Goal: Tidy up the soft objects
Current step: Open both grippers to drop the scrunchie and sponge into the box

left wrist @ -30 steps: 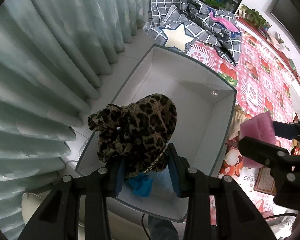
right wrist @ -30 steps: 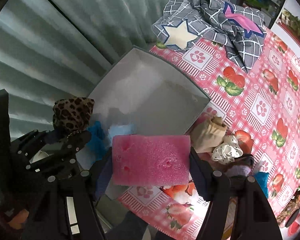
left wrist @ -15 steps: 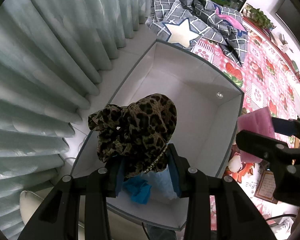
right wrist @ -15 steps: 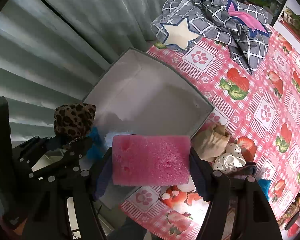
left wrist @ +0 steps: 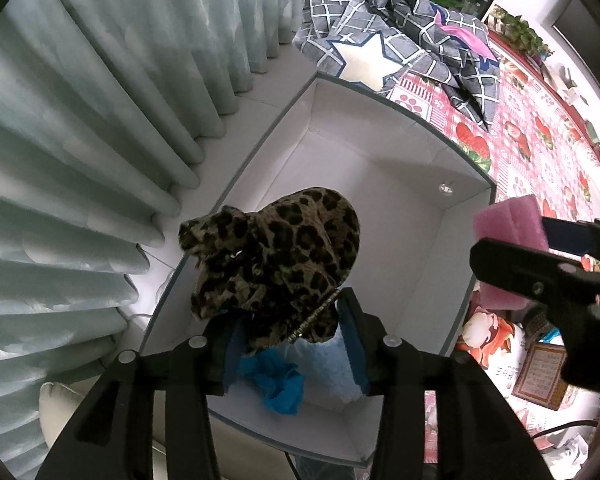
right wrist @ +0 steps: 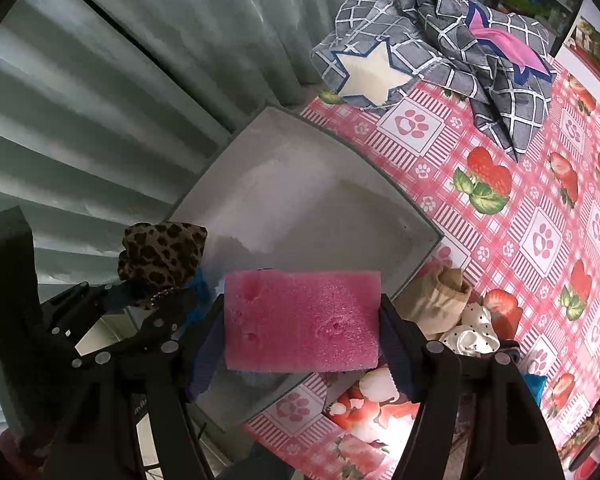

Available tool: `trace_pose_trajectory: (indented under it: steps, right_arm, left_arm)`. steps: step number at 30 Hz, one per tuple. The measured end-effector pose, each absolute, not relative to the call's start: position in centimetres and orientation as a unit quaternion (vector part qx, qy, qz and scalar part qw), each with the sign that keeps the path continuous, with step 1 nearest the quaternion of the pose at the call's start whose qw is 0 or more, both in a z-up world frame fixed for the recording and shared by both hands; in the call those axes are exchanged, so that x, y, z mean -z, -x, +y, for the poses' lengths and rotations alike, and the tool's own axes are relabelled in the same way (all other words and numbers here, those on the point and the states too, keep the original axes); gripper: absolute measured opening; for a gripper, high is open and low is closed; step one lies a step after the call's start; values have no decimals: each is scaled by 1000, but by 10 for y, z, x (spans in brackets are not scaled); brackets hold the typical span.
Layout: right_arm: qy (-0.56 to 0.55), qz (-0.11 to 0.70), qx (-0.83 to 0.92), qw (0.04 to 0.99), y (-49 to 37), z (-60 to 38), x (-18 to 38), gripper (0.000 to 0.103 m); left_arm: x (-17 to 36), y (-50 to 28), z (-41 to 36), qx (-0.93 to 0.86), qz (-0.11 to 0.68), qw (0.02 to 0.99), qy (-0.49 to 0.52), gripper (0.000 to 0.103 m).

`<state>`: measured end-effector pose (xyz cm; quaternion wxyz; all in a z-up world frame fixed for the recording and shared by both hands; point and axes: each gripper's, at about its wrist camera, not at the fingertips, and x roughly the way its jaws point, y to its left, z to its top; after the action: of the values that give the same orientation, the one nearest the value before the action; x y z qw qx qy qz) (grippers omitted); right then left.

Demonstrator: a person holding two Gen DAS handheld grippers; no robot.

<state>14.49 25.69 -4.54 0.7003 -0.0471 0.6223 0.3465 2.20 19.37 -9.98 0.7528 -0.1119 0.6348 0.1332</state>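
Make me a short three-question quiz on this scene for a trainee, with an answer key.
1. True or false: the leopard-print cloth hangs over the white box.
2. What does the right gripper hold? A) pink foam block B) checked blanket C) beige sock
3. Fill in: the blue cloth lies ___ the box.

Key: 1 true; 2 A; 3 inside. Note: the left gripper has its jaws opening, with the leopard cloth between them.
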Motion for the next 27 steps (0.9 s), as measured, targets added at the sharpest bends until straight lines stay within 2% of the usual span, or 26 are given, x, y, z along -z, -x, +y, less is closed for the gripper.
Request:
trace_pose_trajectory:
  steps: [3, 5, 6, 9, 12, 13, 14, 16, 27]
  right_arm:
    - [47, 624, -349, 698, -145, 257, 47, 71]
    - [47, 625, -351, 696, -144, 257, 47, 71]
    - [47, 625, -351, 696, -144, 257, 47, 72]
    - [43, 619, -350, 702, -144, 255, 44, 94]
    - [41, 609, -354, 709, -146, 253, 37, 95]
    - [43, 607, -352, 711, -146, 253, 36, 95]
    - [44, 605, -352, 713, -146, 251, 34, 95]
    - [41, 606, -351, 713, -147, 249, 32, 103]
    - [-1, 615, -332, 716, -146, 208, 14, 103]
  left_arm:
    - [98, -22, 192, -132, 631, 756, 112, 57]
    - [96, -21, 192, -131, 628, 759, 113, 75]
    - [96, -22, 191, -132, 627, 759, 114, 79]
    - [94, -21, 191, -133, 624, 760, 120, 83]
    - [92, -21, 192, -135, 619, 762, 129, 92]
    - [92, -20, 193, -151, 609, 766, 138, 102]
    - [92, -20, 194, -152, 608, 766, 144, 103]
    - [93, -19, 195, -152, 610, 763, 153, 103]
    - [78, -24, 174, -126, 607, 774, 132, 103]
